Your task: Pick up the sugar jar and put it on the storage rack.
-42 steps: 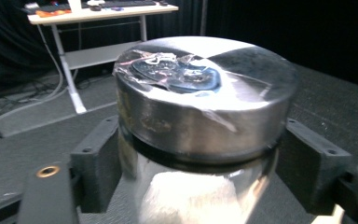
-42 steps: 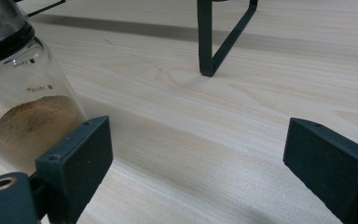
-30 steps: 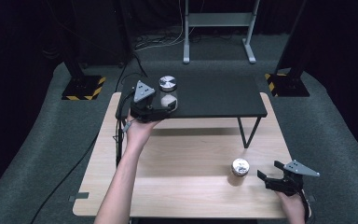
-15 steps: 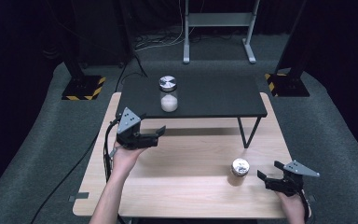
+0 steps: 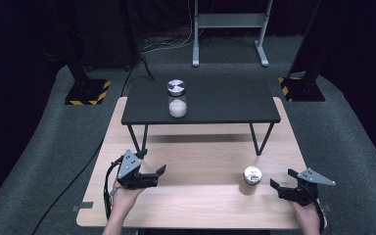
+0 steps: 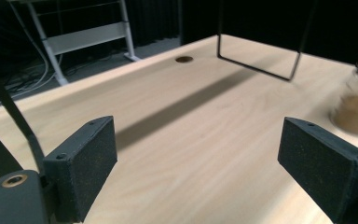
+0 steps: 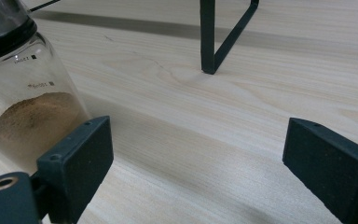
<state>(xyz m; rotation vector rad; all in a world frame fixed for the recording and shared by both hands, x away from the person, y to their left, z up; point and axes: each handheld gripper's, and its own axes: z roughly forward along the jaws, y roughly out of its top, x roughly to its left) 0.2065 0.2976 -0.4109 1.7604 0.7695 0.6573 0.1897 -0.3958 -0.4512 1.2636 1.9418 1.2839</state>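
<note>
A glass jar of white powder (image 5: 177, 99) with a metal lid stands on the black low shelf (image 5: 225, 105). A second jar, holding brown powder (image 5: 251, 176), stands on the wooden table. In the left gripper view this brown jar (image 6: 356, 100) is far off at the right. My left gripper (image 5: 157, 175) hovers low over the table's front left. Its jaws have just been opening, they stand wide (image 6: 196, 172), and nothing is between them. My right gripper (image 5: 281, 179) is open just right of the brown jar (image 7: 28, 107), which stands beside its left pad and outside the gap.
The black shelf stands on thin wire legs (image 5: 257, 139) on the far half of the wooden table (image 5: 200, 205). A cable (image 5: 108, 181) trails from the left gripper. Dark carpet, stand bases and a grey frame (image 5: 230, 22) lie beyond the table.
My left gripper came away from the white-powder jar on the shelf and sank toward the table's front left. The jar stayed standing. My right gripper kept still.
</note>
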